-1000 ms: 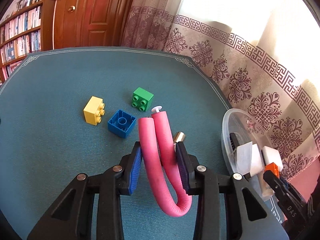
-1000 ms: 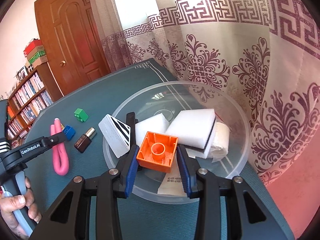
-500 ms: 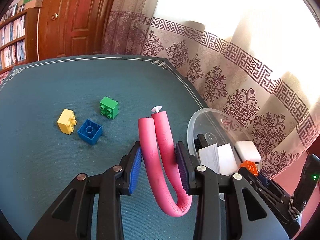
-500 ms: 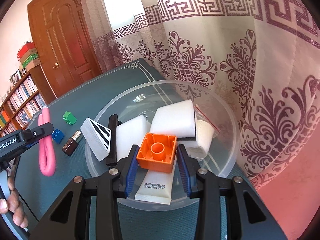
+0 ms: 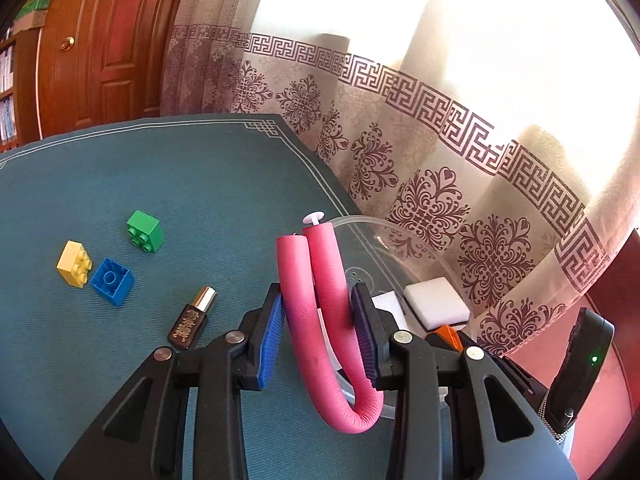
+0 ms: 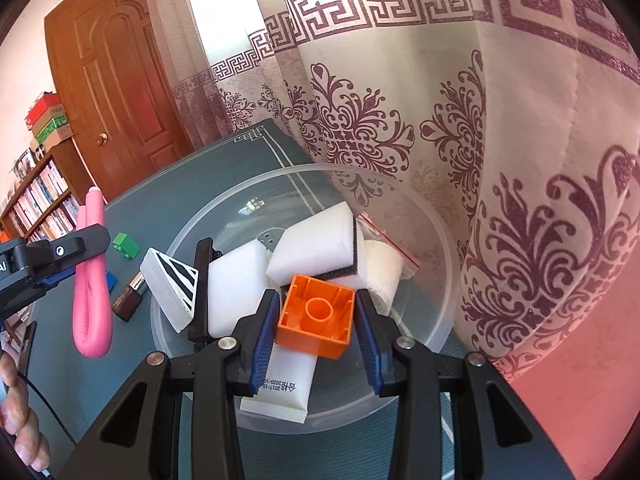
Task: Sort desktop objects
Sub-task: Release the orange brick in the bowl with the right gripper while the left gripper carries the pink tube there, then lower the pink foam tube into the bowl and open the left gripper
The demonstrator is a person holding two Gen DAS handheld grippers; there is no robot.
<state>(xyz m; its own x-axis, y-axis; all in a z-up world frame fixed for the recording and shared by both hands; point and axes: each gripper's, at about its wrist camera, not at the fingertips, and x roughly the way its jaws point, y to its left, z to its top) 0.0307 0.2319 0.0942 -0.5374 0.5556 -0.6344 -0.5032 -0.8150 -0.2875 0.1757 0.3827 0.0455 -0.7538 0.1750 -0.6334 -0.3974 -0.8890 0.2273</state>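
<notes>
Far left in the left wrist view, three bricks wait on the teal desk point(image 5: 168, 176): yellow brick point(image 5: 74, 264), blue brick point(image 5: 111, 281), green brick point(image 5: 145, 231), loosely grouped and not yet sorted. Just right of them a small brown bottle point(image 5: 193, 317) lies flat. At centre, the left claw point(image 5: 318, 322) is clenched on the folded pink foam tube point(image 5: 320, 292), pinching both legs together so the bend hangs free below, aimed, I'd say, at the clear bowl point(image 5: 404, 240) on the right. Over to the right wrist view: the right claw point(image 6: 316, 322) is grasping the orange brick point(image 6: 318, 320), hollow side up, poised above the bowl's sponges point(image 6: 312, 244) and white tube point(image 6: 286, 384), apparently ready to drop.
</notes>
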